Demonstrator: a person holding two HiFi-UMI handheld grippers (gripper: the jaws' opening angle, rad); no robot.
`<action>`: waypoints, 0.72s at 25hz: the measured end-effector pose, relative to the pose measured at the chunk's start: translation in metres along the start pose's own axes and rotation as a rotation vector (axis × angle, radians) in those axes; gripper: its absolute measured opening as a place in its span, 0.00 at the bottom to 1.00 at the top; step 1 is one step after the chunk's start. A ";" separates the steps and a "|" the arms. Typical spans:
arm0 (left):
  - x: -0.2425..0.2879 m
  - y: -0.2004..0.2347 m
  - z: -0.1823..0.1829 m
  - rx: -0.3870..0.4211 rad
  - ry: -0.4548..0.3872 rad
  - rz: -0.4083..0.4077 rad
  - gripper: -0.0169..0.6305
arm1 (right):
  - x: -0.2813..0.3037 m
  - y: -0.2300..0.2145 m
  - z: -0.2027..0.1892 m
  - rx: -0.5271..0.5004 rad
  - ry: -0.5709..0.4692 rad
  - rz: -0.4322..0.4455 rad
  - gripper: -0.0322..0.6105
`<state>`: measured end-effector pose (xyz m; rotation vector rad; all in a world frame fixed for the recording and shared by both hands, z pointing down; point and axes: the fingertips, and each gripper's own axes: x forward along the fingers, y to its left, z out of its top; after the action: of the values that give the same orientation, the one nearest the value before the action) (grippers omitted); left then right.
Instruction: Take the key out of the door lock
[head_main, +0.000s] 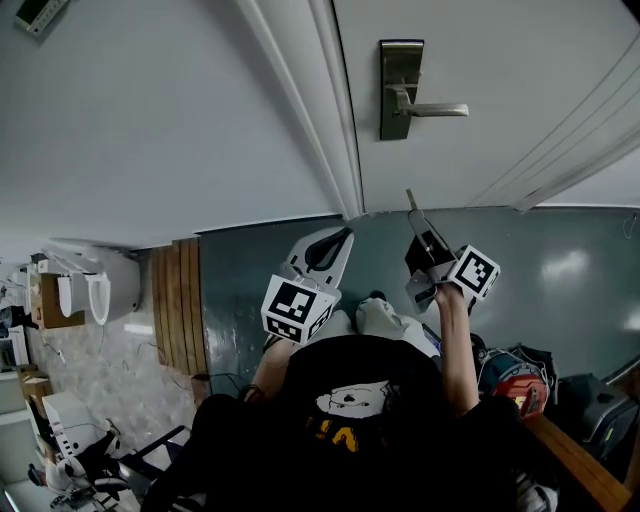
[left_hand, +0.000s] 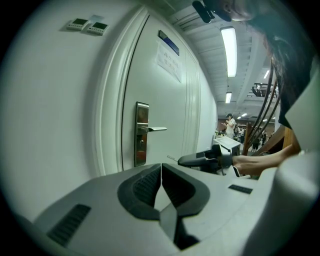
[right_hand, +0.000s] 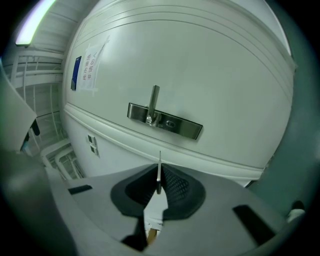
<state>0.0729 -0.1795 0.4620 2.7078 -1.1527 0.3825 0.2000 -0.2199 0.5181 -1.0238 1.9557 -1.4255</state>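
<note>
The white door carries a metal lock plate (head_main: 400, 88) with a lever handle (head_main: 440, 109). My right gripper (head_main: 415, 215) is shut on a thin metal key (head_main: 409, 198), held well back from the door. In the right gripper view the key (right_hand: 159, 170) stands edge-on between the pads, and its blade points toward the lock plate (right_hand: 165, 120) and handle (right_hand: 154, 102). My left gripper (head_main: 335, 240) hangs to the left of the right one, shut with nothing in it. Its own view shows the closed jaws (left_hand: 161, 175), the lock plate (left_hand: 141, 132) and the right gripper (left_hand: 200, 159).
A paper notice (left_hand: 169, 62) is stuck high on the door, and two wall controls (left_hand: 87, 25) sit left of the frame. A wooden strip (head_main: 175, 300) runs along the dark floor. Bags (head_main: 515, 380) lie at the right, and a person (left_hand: 230, 124) stands far down the hall.
</note>
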 end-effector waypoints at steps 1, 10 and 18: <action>-0.003 0.002 -0.002 -0.002 0.001 0.003 0.04 | -0.001 -0.001 -0.003 -0.002 0.001 -0.004 0.08; -0.056 0.020 -0.020 -0.035 -0.006 0.050 0.05 | -0.007 0.022 -0.050 -0.046 0.031 -0.006 0.08; -0.147 0.026 -0.046 -0.055 -0.033 0.083 0.04 | -0.028 0.068 -0.136 -0.094 0.058 0.012 0.08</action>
<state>-0.0523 -0.0853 0.4633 2.6350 -1.2690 0.3135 0.0942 -0.1093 0.4969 -1.0198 2.0841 -1.3828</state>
